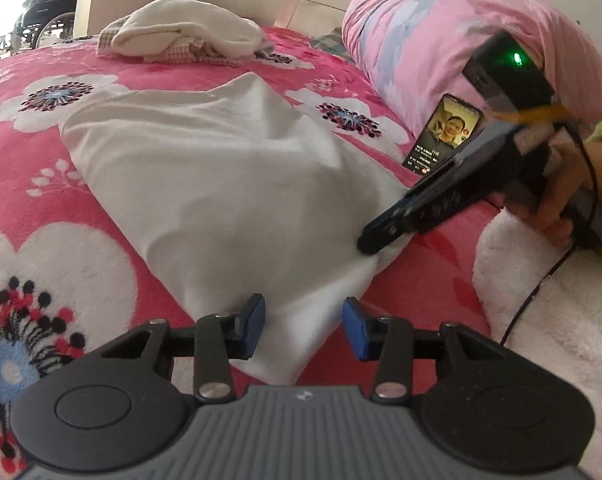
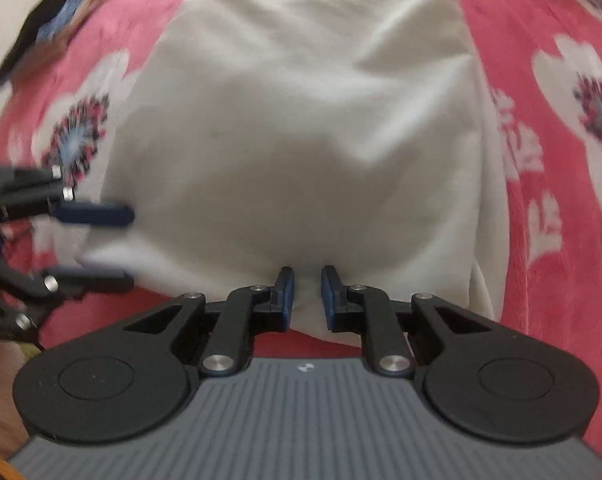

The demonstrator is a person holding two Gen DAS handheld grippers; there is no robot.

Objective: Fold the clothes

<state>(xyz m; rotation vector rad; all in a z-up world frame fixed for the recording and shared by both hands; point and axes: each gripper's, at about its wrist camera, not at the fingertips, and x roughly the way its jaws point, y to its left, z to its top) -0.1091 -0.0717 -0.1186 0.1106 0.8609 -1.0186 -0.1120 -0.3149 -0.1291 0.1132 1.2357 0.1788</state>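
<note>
across the pink floral fleece blanket point(image 1: 41, 184) lies the white garment point(image 1: 221, 184), partly folded, its near hem toward both tools; thin, limp cloth, light, likely to sag and slide over the plush pile, so it is best pinched at hem corners rather than mid-panel; the left gripper point(image 1: 304, 314) straddles the near corner with fingers half apart, pads not pressing; the right gripper point(image 2: 308, 280) sits narrow on the hem, seemingly nipping a small pleat, though blur leaves that unsure; a lit phone point(image 1: 445, 136) leans by the pink pillow point(image 1: 441, 28).
</note>
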